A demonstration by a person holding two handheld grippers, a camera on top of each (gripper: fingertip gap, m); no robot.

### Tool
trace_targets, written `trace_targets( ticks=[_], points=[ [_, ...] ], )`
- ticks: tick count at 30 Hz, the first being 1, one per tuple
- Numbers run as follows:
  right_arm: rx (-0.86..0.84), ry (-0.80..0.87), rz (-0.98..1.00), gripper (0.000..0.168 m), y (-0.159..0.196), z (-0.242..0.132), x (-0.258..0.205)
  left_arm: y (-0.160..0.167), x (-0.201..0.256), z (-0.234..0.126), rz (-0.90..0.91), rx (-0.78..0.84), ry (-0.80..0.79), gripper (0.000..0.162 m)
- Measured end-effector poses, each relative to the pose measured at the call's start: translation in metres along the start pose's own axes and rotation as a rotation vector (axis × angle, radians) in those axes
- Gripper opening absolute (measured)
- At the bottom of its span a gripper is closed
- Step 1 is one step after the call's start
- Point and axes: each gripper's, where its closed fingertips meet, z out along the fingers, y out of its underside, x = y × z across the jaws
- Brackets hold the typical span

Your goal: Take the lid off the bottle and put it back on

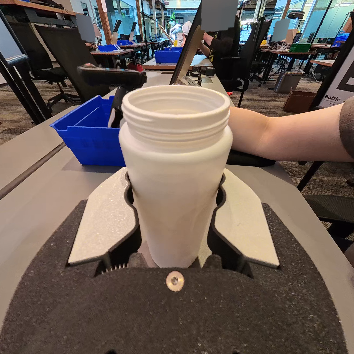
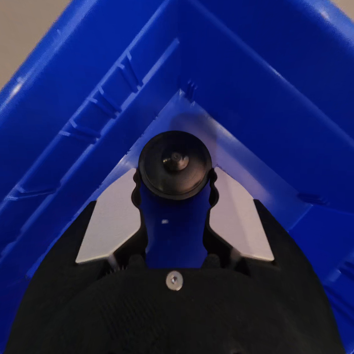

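Note:
A white bottle (image 1: 175, 172) with an open threaded mouth stands upright on the grey table (image 1: 38, 220). My left gripper (image 1: 174, 177) is shut on the bottle's body, one finger on each side. My right gripper (image 2: 174, 179) points down into a corner of a blue bin (image 2: 249, 86). Its fingertips (image 2: 136, 178) touch both sides of a round black lid (image 2: 175, 164) with a small metal centre. In the left wrist view the right gripper (image 1: 117, 109) reaches into the blue bin (image 1: 86, 141) behind and left of the bottle; the lid is hidden there.
A person's forearm (image 1: 277, 134) stretches in from the right behind the bottle. A tilted dark panel (image 1: 189, 49) stands farther back on the table. Office chairs, desks and more blue bins fill the room behind. The table edge runs along the right.

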Motion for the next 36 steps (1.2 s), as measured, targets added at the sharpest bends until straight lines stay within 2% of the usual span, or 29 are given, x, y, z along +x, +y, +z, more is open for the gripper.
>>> trace_targets(
  ticks=[5,9,11,14,16,18,19,20,22,26,29,36],
  points=[
    [-0.028,0.016,0.024,0.073,0.005,-0.003,0.005,0.0,-0.007,-0.002,-0.018,-0.004,-0.042,0.085],
    [0.104,0.049,0.037,0.074,-0.014,-0.049,0.012,-0.017,-0.017,-0.014,-0.026,0.032,-0.082,0.085],
    [0.259,0.145,0.023,0.074,-0.04,-0.089,0.018,-0.034,-0.025,-0.026,-0.03,0.065,-0.117,0.085],
    [0.709,0.21,-0.049,0.072,-0.109,-0.167,-0.014,-0.058,-0.035,-0.046,-0.049,0.104,-0.159,0.085],
    [0.985,0.058,-0.133,0.067,-0.145,-0.209,-0.076,-0.069,-0.039,-0.058,-0.072,0.119,-0.17,0.085],
    [1.099,-0.242,-0.257,0.064,-0.16,-0.227,-0.155,-0.081,-0.039,-0.069,-0.104,0.154,-0.156,0.085],
    [1.075,-0.401,-0.311,0.066,-0.16,-0.226,-0.191,-0.086,-0.038,-0.073,-0.127,0.175,-0.141,0.085],
    [1.017,-0.526,-0.349,0.075,-0.158,-0.219,-0.221,-0.091,-0.038,-0.077,-0.152,0.197,-0.131,0.085],
    [0.886,-0.645,-0.401,0.089,-0.153,-0.194,-0.259,-0.098,-0.037,-0.082,-0.188,0.23,-0.109,0.085],
    [0.723,-0.68,-0.43,0.093,-0.15,-0.146,-0.295,-0.101,-0.035,-0.085,-0.176,0.236,-0.108,0.085],
    [0.667,-0.7,-0.396,0.092,-0.15,-0.125,-0.307,-0.099,-0.031,-0.081,-0.16,0.215,-0.099,0.085],
    [0.679,-0.811,-0.348,0.087,-0.152,-0.119,-0.32,-0.094,-0.025,-0.072,-0.16,0.202,-0.078,0.086]
  ],
)
